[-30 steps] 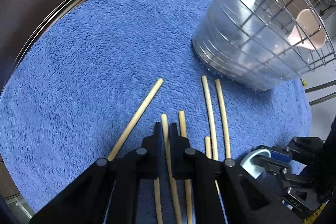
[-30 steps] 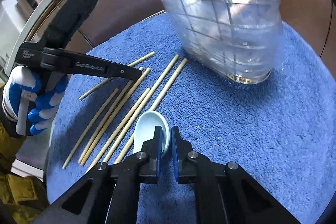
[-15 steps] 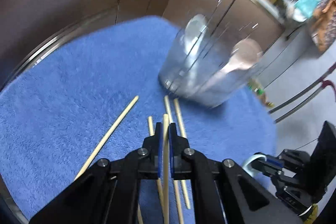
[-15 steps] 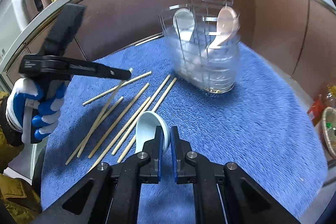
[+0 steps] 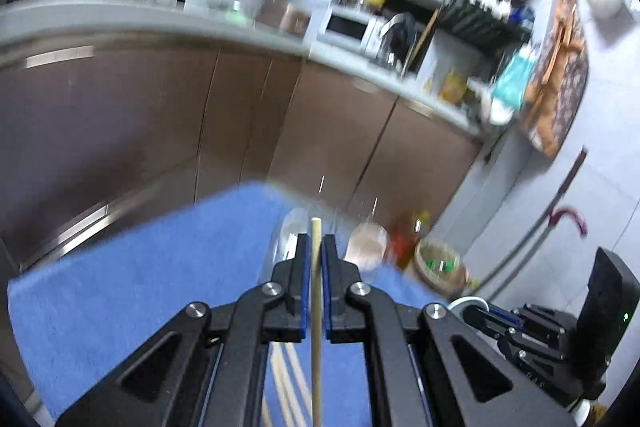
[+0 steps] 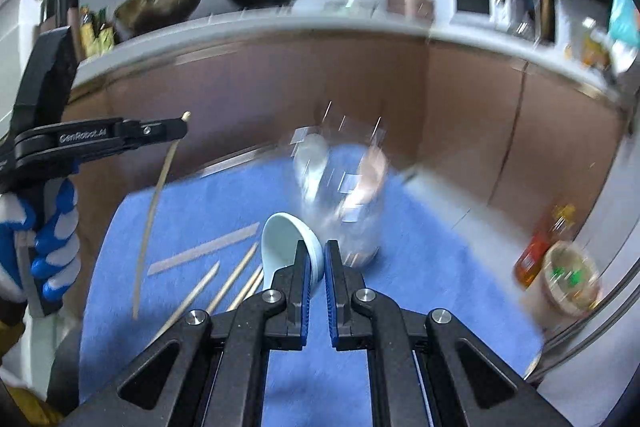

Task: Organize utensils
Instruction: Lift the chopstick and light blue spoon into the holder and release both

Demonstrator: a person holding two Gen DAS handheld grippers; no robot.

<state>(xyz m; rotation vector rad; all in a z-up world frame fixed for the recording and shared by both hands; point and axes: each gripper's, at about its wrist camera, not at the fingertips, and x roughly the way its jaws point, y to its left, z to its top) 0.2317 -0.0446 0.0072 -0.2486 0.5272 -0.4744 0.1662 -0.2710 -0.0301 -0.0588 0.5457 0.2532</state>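
My left gripper (image 5: 316,247) is shut on a wooden chopstick (image 5: 316,339) and holds it high above the blue towel (image 5: 140,267); in the right wrist view the left gripper (image 6: 176,131) has the chopstick (image 6: 154,203) hanging down from it. My right gripper (image 6: 316,259) is shut on a pale blue ceramic spoon (image 6: 284,239), lifted off the towel (image 6: 420,267). The clear utensil holder in a wire rack (image 6: 344,195), with a white and a pink spoon in it, stands blurred ahead. Several chopsticks (image 6: 232,275) lie on the towel.
Brown cabinet fronts (image 5: 240,131) and a counter with pans rise behind the table. A sauce bottle (image 6: 536,251) and a round container (image 6: 572,279) sit low at the right, past the table edge. The right gripper (image 5: 496,323) shows at the lower right of the left wrist view.
Both grippers have risen and tilted up from the towel. The left one lifted one chopstick clear of the others. The right one lifted the blue spoon.
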